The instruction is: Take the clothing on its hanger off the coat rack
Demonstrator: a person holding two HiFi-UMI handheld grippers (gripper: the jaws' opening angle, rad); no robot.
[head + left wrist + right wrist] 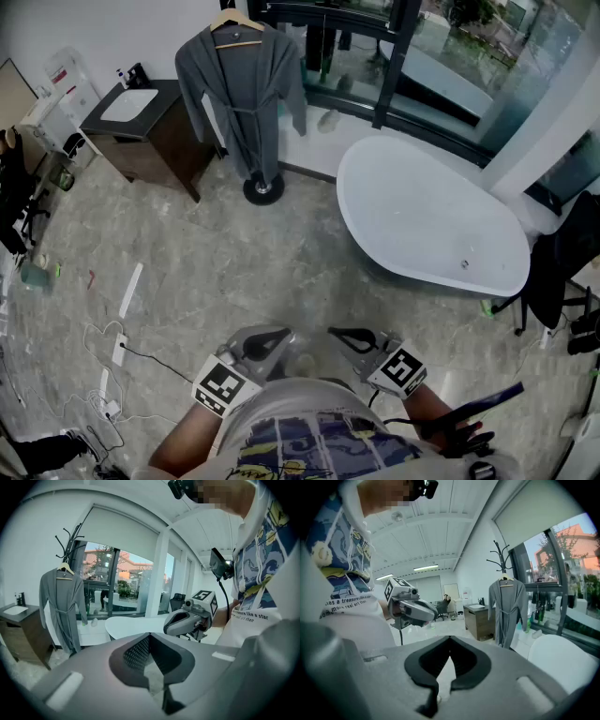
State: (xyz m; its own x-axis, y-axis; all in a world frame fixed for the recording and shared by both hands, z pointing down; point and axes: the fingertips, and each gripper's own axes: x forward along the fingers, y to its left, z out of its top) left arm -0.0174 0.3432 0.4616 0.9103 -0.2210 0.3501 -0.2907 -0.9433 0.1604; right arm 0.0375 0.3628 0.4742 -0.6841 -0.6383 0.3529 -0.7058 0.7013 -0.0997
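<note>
Grey robe (239, 103) hangs on its wooden hanger (236, 26) from the coat rack (263, 190), long axis vertical, hem down, between vanity (141, 127) and bathtub (422, 216). Left gripper (270, 341) and right gripper (343, 334) are clenched, empty, well apart from it.
</note>
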